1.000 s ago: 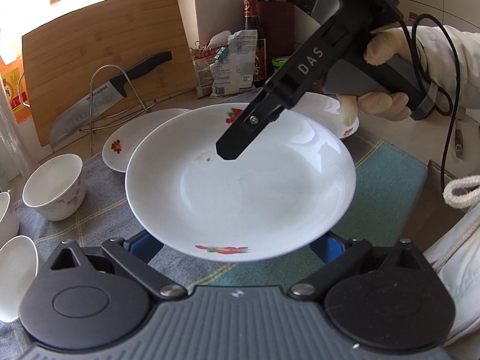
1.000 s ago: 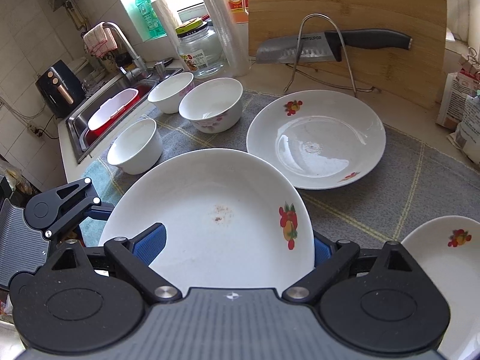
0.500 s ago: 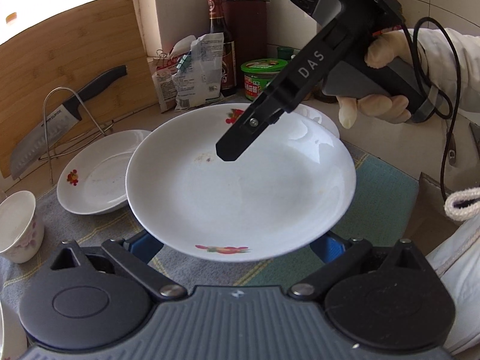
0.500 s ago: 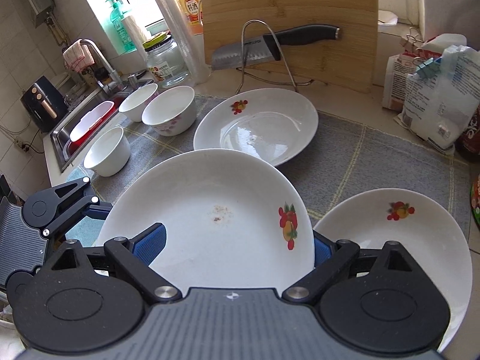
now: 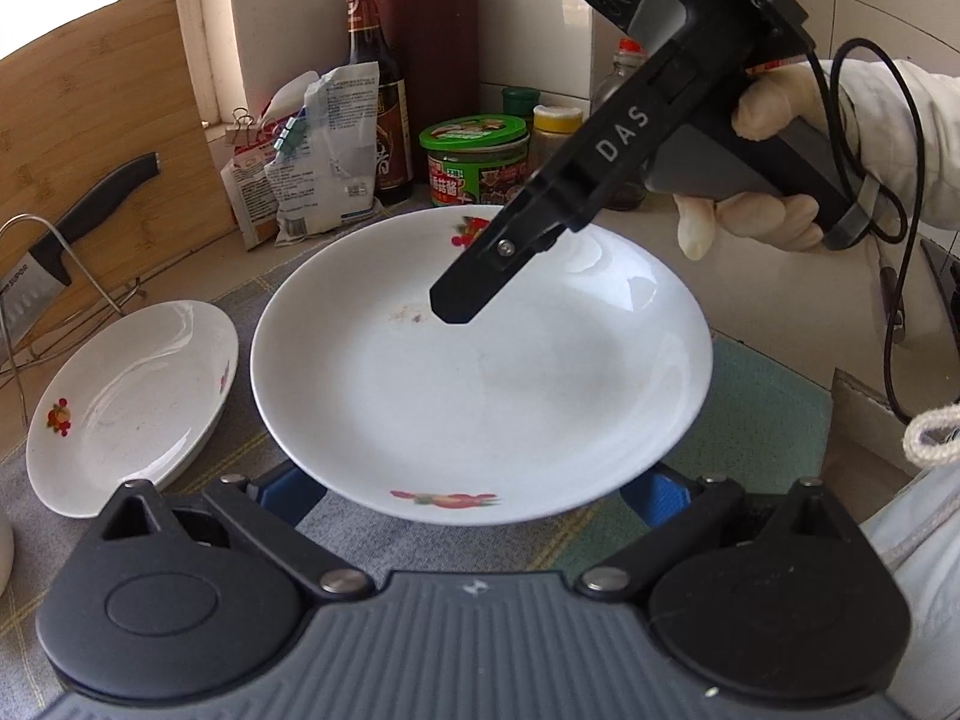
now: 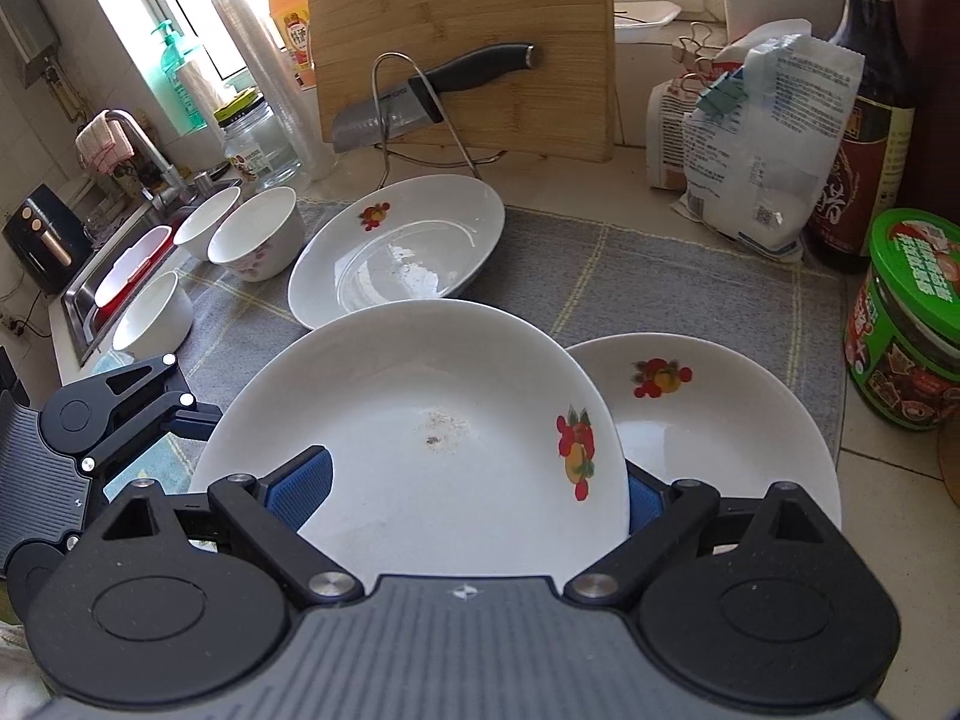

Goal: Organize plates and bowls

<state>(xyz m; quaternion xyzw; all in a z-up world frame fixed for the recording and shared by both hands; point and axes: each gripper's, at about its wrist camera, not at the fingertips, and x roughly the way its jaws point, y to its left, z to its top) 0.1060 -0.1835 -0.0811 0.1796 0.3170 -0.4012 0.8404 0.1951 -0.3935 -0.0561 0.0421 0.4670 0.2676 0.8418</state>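
Through the left wrist view, both hand-held grippers grasp one white plate [image 5: 480, 384] by opposite rims above the table [image 5: 762, 408]: left hand-held gripper [image 5: 474, 495] near, right hand-held gripper [image 5: 462, 300] reaching from far side; one second plate [image 5: 129, 402] lies left. Right wrist view alone shows three plates and three bowls [image 6: 255, 240], the held plate [image 6: 420, 438] roughly level, partly over another plate [image 6: 720, 420].

The big plate [image 6: 420, 420] held by both grippers has moved sideways along the surface, away from the bowls [image 6: 258, 234] near the sink. It has come close to the green jar [image 6: 906, 324] and now hangs partly over another plate [image 6: 720, 420].
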